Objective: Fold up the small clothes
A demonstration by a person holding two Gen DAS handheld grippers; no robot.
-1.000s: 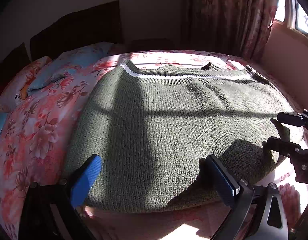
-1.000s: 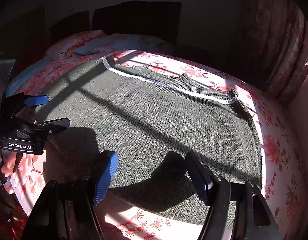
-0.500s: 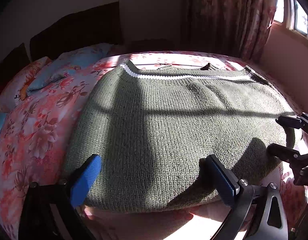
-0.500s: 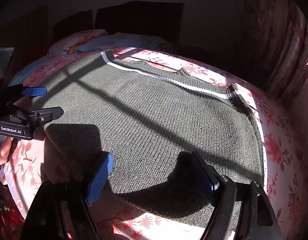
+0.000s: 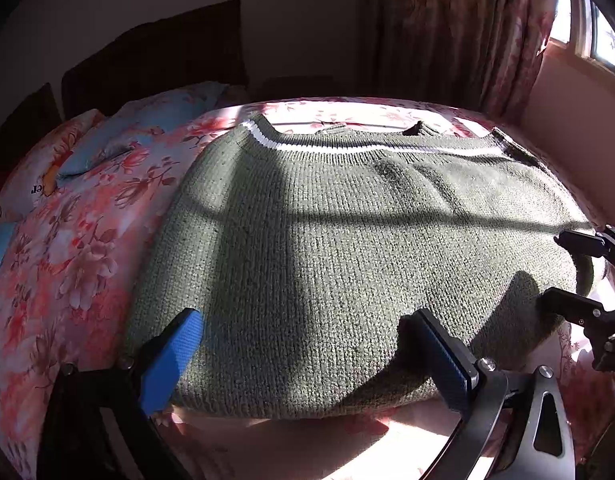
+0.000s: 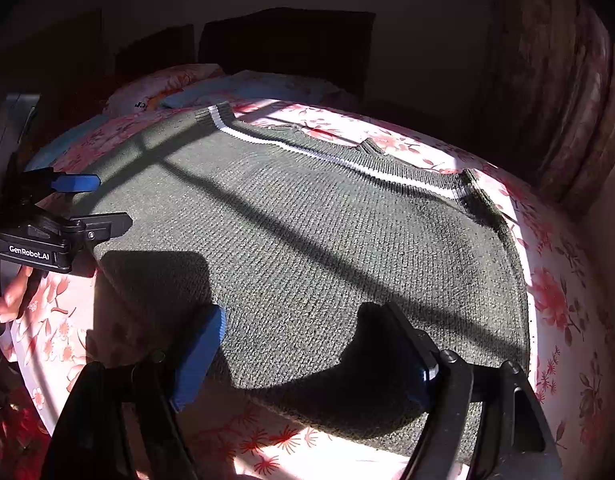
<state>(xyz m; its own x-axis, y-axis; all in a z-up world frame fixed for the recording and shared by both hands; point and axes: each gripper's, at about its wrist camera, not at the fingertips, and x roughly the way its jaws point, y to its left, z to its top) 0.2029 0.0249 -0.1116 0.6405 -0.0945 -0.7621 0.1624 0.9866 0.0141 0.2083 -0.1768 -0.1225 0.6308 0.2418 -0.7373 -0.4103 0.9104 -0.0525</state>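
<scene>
A grey-green knit sweater (image 5: 347, 248) with a white stripe along its far hem lies spread flat on the floral bed; it also shows in the right wrist view (image 6: 307, 248). My left gripper (image 5: 307, 356) is open, its blue pads straddling the sweater's near edge. My right gripper (image 6: 303, 356) is open over the near edge further right. Each gripper appears in the other's view: the right one (image 5: 571, 272) at the sweater's right edge, the left one (image 6: 91, 204) at its left edge.
The floral bedsheet (image 5: 67, 248) surrounds the sweater. Pillows (image 5: 107, 148) lie at the far left by the dark headboard (image 5: 155, 56). Curtains (image 5: 467, 32) and a window (image 5: 591, 32) stand at the far right. Sunlight and shadow bands cross the bed.
Both grippers have moved slightly forward and lower over the sweater's near edge. The sweater has not moved.
</scene>
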